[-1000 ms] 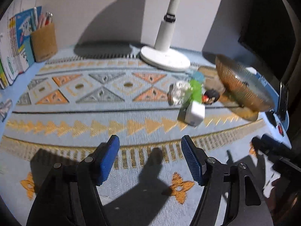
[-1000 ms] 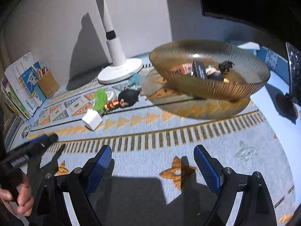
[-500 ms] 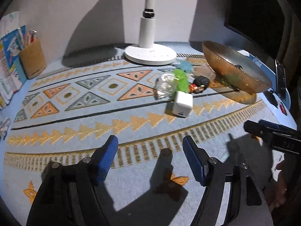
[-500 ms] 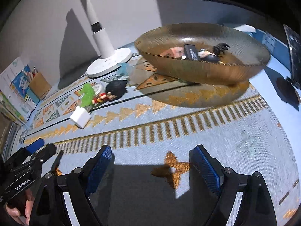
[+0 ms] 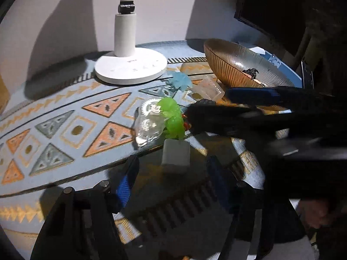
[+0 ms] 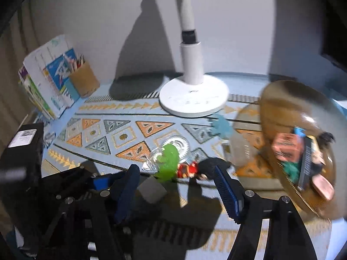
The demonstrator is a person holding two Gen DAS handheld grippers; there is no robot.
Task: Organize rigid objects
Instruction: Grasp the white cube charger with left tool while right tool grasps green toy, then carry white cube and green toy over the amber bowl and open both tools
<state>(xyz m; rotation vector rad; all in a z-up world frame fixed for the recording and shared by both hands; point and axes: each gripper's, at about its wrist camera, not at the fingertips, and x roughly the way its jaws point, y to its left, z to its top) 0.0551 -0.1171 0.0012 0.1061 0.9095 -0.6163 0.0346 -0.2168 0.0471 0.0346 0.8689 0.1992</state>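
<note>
Grippers (image 6: pixel 175 186) nearer, bowl (image 6: pixel 279 99) apparently holding figurines

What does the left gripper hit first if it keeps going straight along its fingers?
Most likely the white cube: it sits on the mat just ahead, roughly centred between the closing left gripper fingers, nothing gripped yet. The green toy lies behind it. Depth is approximate.

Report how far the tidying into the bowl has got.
Done: several small items already lie in the amber bowl. In hand: nothing yet; the left gripper is closing around the white cube without pressing it, and the right gripper is closing toward the red-and-black figurine. Left: the cube, green toy, clear gear piece, figurine, blue toy and clear cup.
</note>
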